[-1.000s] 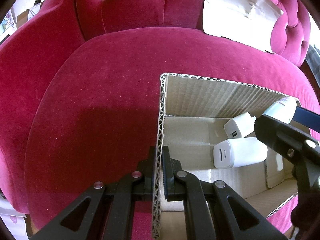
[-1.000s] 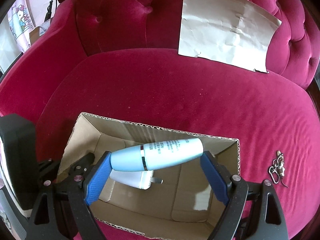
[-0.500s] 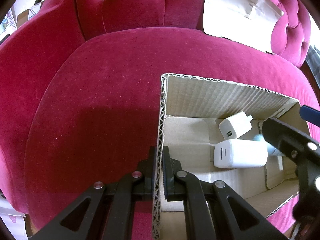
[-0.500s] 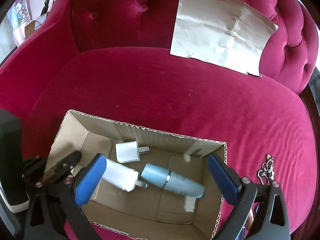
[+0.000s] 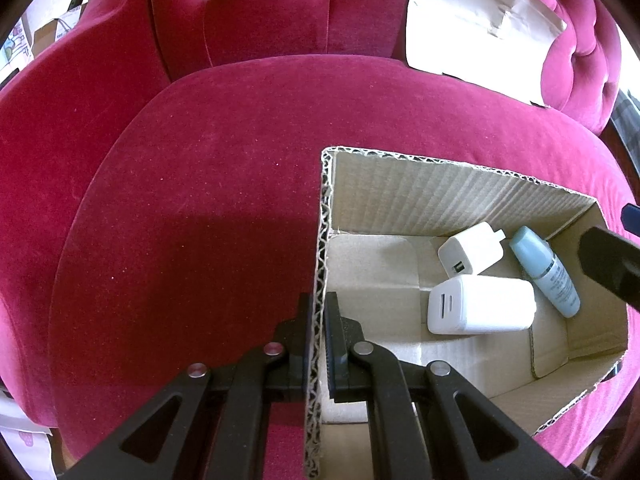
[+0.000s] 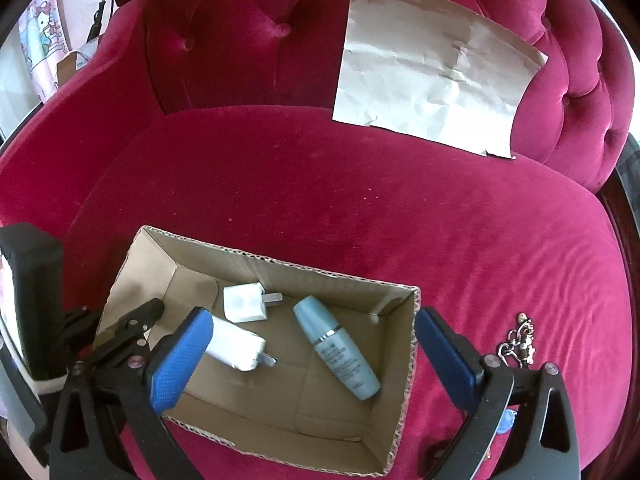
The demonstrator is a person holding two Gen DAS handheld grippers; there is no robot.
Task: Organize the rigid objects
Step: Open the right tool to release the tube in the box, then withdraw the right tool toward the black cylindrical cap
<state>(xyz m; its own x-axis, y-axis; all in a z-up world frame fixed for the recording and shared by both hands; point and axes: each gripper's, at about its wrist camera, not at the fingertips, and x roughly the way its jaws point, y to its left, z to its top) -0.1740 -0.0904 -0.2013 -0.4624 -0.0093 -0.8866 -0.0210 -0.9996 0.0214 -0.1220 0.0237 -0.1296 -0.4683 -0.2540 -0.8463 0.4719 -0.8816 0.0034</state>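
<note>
Left wrist view: the left gripper [image 5: 319,332] is clenched on the left wall of the open brown corrugated cardboard box [image 5: 452,196], one black finger outside and one inside. The box sits on the seat of a crimson velvet tufted sofa [image 5: 200,184]. On the box floor lie a small white cube-shaped plug charger [image 5: 470,254], a larger white rounded charger block [image 5: 480,305] showing its two slots, just in front of the small one, and a pale blue cylindrical plastic bottle [image 5: 546,272] lying to their right, near the box's right wall. Only a black finger tip of the right gripper [image 5: 608,264] enters at the right edge. A crumpled sheet of beige paper [image 5: 476,20] leans on the sofa back.

Right wrist view: the right gripper [image 6: 308,356] hangs above the box [image 6: 280,268], its blue-padded jaws spread wide and empty, having just been opening; the bottle [image 6: 336,346] lies loose on the floor below them. This view alone shows the metal prongs of both chargers [image 6: 244,303] [image 6: 236,346], a small metal keychain [image 6: 520,338] on the cushion right of the box, and the left gripper [image 6: 132,328] from the side, at the box's left wall.
</note>
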